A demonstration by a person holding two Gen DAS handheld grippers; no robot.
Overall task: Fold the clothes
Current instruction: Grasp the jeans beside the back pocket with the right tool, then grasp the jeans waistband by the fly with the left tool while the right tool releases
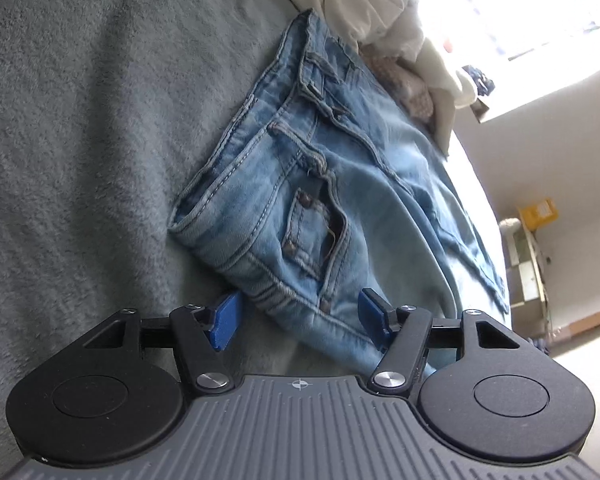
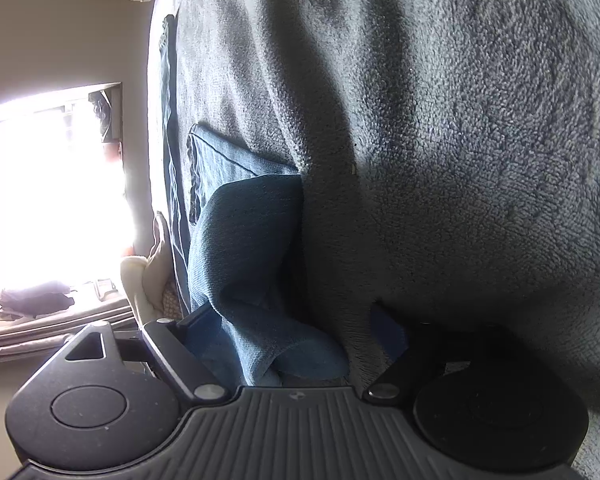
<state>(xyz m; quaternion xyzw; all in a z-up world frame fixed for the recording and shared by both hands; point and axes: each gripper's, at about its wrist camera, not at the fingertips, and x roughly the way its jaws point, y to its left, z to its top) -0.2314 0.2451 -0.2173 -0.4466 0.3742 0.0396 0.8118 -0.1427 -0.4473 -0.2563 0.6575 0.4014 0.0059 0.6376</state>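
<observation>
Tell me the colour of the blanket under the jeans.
Grey, a fuzzy fleece blanket; the light blue jeans lie on it. It shows best in the left wrist view.

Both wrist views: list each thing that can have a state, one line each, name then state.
jeans: lying flat on the blanket, waistband end near the left gripper.
left gripper: open, fingers either side of the waistband edge, not pinching it.
right gripper: open, denim and a blanket fold between its fingers.
blanket: spread out, rumpled.
white clothes: heaped, unfolded, beyond the jeans.

Left gripper agape; right gripper too.
</observation>
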